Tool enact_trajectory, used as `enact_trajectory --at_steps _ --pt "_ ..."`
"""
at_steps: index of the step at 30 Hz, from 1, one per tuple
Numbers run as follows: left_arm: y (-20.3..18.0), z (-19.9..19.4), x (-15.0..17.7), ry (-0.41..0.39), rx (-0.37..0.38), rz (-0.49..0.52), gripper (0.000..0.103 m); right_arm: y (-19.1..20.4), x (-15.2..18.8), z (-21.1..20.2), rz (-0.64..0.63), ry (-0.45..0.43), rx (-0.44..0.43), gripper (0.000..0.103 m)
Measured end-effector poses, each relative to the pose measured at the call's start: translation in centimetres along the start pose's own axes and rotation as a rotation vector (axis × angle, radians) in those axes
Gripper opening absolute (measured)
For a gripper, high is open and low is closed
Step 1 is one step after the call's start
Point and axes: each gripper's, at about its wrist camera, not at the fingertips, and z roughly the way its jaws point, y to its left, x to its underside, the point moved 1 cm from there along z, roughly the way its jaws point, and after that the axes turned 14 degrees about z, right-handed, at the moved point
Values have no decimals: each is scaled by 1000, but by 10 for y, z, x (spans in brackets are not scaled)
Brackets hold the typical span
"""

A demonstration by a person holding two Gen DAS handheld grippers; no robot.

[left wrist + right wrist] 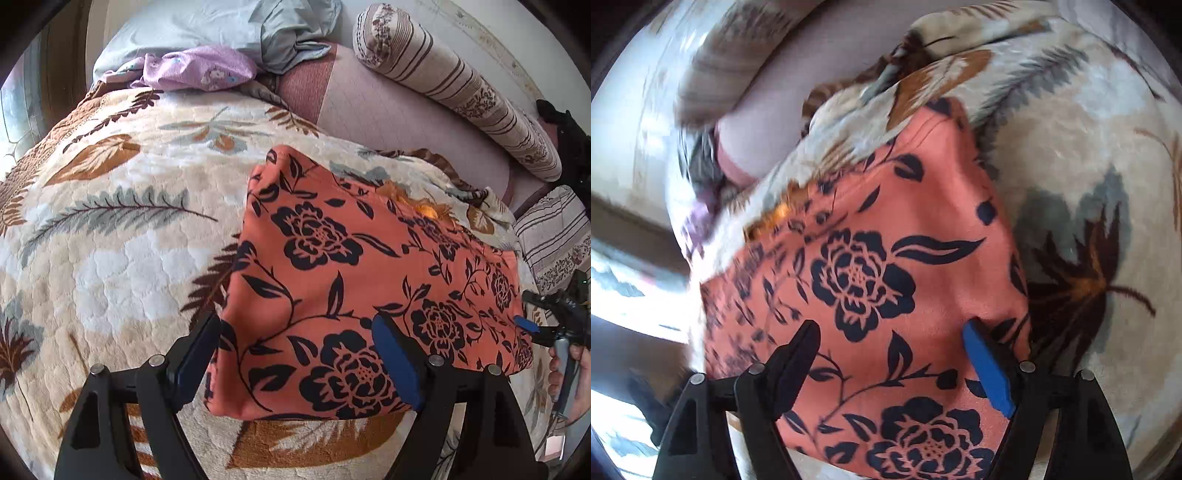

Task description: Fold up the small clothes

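An orange garment with black flowers (347, 280) lies folded flat on the leaf-patterned blanket (110, 221). My left gripper (295, 328) is open, its two fingers wide apart over the garment's near left corner. My right gripper (532, 328) shows at the garment's right edge in the left wrist view, held by a hand. In the right wrist view the right gripper (890, 332) is open above the same garment (871, 273), with the fabric spread between its fingers. That view is blurred.
A purple floral cloth (199, 70) and a grey-blue cloth (288, 33) lie at the head of the bed. A striped bolster (454, 88) runs along the far right beside a pink mattress cover (399, 122). A striped pillow (554, 232) sits at the right edge.
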Motion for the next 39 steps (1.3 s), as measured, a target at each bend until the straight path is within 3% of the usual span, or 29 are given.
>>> enact_trajectory --at_steps 2,4,5,7,8,9,13,16,19,21,23,27,29,33,36,38,39 --pt "-6 -5 3 -16 -5 0 84 13 14 -22 -20 -48 -60 84" --pt "-14 -3 4 -23 -13 28 84 24 36 -30 -99 -29 -105 85" --pt "-18 6 5 6 -29 60 84 22 43 -26 -116 0 -90 85" --pt "-20 34 10 150 -81 96 84 -1 44 -8 -67 37 35 82" --pt "-24 36 11 150 -103 122 84 -16 42 -7 2 31 40 80" --pt "-28 31 10 133 -128 148 84 -21 45 -19 49 -3 -19 82" --pt "-38 3 6 46 -118 136 84 -16 78 -66 51 -115 -145 83" --pt "-46 0 2 19 -101 136 84 -41 105 -63 178 -70 -202 83" --pt "-51 8 2 39 -95 123 84 -57 111 -43 264 -38 -222 84" --pt "-50 5 5 41 -72 84 84 -57 105 -32 286 -46 -247 84" --pt "-40 -13 18 -21 -52 -6 84 -51 97 -25 293 -75 -239 84" --pt "10 -29 56 -83 -8 -313 84 -53 86 -22 347 -120 -246 84" --pt "32 -15 67 -38 22 -428 84 -52 86 -21 361 -149 -254 84" --pt "34 -6 51 -60 37 -384 84 -53 85 -25 375 -184 -251 84" --pt "41 10 41 -16 48 -411 83 -51 80 -23 374 -198 -241 82" --pt "40 11 37 -29 40 -425 82 -49 77 -20 365 -203 -223 79" --pt "39 13 33 -26 50 -409 55 -47 75 -18 354 -204 -209 71"
